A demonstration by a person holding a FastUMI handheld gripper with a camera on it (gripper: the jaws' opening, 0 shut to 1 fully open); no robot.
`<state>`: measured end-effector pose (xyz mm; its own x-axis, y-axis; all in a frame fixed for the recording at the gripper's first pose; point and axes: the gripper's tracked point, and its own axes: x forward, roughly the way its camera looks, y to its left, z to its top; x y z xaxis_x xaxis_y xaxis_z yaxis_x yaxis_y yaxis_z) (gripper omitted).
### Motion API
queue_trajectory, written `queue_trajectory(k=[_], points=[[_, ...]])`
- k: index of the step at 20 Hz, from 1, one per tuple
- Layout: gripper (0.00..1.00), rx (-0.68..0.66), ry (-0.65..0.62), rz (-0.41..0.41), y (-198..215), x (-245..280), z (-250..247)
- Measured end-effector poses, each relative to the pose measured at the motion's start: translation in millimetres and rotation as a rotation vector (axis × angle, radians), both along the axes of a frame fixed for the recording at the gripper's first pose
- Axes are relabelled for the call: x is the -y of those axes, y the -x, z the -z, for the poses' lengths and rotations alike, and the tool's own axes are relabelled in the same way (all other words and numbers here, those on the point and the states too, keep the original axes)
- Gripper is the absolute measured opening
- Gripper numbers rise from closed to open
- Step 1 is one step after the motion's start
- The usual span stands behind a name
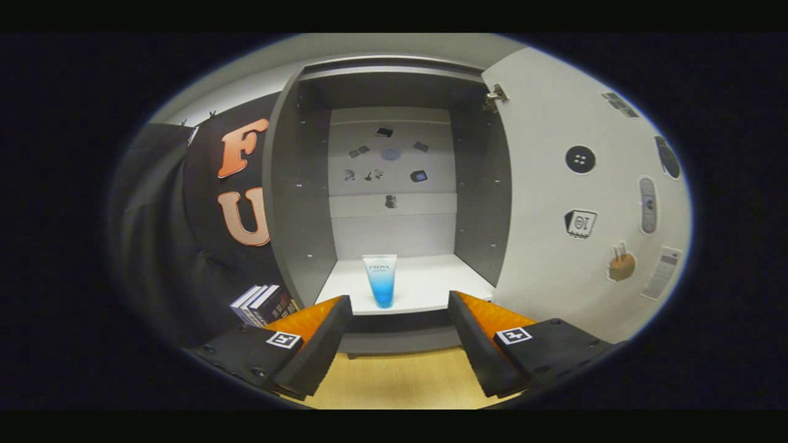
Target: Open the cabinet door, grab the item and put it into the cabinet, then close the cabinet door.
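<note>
In the gripper view we see our fingers [400, 335] spread wide and empty, with the white-and-blue plastic tube [380, 280] standing upright on the white shelf [431, 286] of the grey cabinet [289, 203], straight beyond them, and the white door [554, 203] swung open to the right.

The tube [380, 280] looks like smooth, glossy plastic. The cabinet [295, 203] walls are matt grey board, its shelf [425, 286] smooth white. At six o'clock, pale wood-grain table [400, 381]. Door [554, 203] hinge [495, 95]: shiny metal.
</note>
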<state>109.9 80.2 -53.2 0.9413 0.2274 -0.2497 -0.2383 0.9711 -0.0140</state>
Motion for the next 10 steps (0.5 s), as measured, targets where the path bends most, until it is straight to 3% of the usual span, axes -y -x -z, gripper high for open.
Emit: queue_trajectory(k=[10], points=[[1.00,0.024,0.009,0.074,119.6,94.2,12.6]])
